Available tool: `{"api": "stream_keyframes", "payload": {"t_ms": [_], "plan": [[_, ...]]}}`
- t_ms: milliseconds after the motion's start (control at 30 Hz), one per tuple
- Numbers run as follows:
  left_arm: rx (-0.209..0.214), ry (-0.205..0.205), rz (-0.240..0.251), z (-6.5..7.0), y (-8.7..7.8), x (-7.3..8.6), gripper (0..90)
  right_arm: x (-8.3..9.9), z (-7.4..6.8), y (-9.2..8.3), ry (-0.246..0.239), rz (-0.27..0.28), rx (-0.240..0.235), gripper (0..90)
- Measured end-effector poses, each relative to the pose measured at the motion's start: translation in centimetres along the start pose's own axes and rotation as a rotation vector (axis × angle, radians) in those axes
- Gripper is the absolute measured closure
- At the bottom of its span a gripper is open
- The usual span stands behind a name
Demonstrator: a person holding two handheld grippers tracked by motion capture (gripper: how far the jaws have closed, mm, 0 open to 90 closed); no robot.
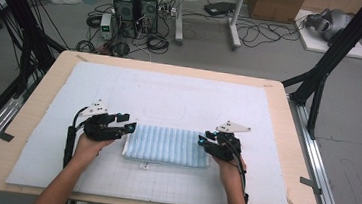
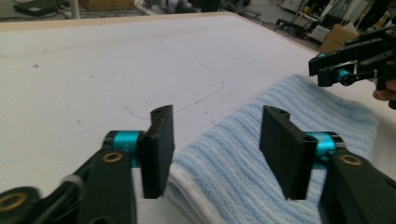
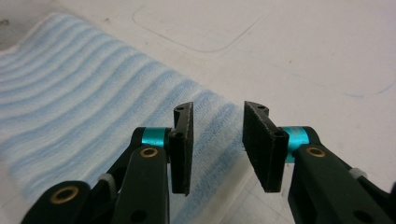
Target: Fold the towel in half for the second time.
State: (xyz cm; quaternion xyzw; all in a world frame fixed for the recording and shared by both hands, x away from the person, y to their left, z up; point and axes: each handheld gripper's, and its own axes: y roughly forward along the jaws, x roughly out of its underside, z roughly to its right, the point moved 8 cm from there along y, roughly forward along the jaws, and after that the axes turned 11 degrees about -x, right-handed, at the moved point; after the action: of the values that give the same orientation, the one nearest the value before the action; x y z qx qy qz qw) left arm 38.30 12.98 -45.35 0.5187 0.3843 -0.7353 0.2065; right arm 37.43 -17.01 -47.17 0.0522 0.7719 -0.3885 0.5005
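You are holding a hand-held gripper at each short end of the folded blue striped towel, which is lying flat on the white mat covering the surface, nearer your edge than the far one. The towel's long axis is running straight from one hand to the other, so each hand is equally near its own end.

Your left hand-held gripper is standing well open with nothing between its pads; the towel's folded left end is lying just below and ahead of it. Your right hand-held gripper is standing partly open, also gripping nothing, and is hovering over the towel's right edge.

Nothing is standing in the way on the mat: only a small white tag is lying just in front of the towel. Judging from this, any regrasp is calling for each hand to dip down onto its own end.
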Motion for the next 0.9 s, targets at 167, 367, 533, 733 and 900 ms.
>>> {"api": "stream_keyframes", "payload": {"t_ms": [167, 367, 533, 733, 900], "plan": [[-0.004, 0.000, 0.067, -0.4, -1.1, -0.7, 33.5, -0.5, -0.3, -2.3, -0.029, 0.060, 0.008, 55.2], [-0.039, -0.010, 0.137, -1.4, -2.6, -1.5, 22.2, 0.1, 0.5, -5.1, -0.037, 0.093, 0.074, 35.5], [-0.082, 0.020, 0.150, -2.3, -3.7, -1.7, 20.2, 0.7, 1.8, -7.2, -0.020, 0.120, 0.136, 13.0], [-0.125, 0.023, 0.154, -3.3, -4.9, -1.3, 20.3, 1.0, 2.6, -9.3, -0.033, 0.148, 0.183, 10.8], [-0.155, 0.018, 0.154, -3.9, -5.9, -1.0, 20.7, 1.4, 2.8, -9.8, -0.033, 0.143, 0.199, 10.8]]}}
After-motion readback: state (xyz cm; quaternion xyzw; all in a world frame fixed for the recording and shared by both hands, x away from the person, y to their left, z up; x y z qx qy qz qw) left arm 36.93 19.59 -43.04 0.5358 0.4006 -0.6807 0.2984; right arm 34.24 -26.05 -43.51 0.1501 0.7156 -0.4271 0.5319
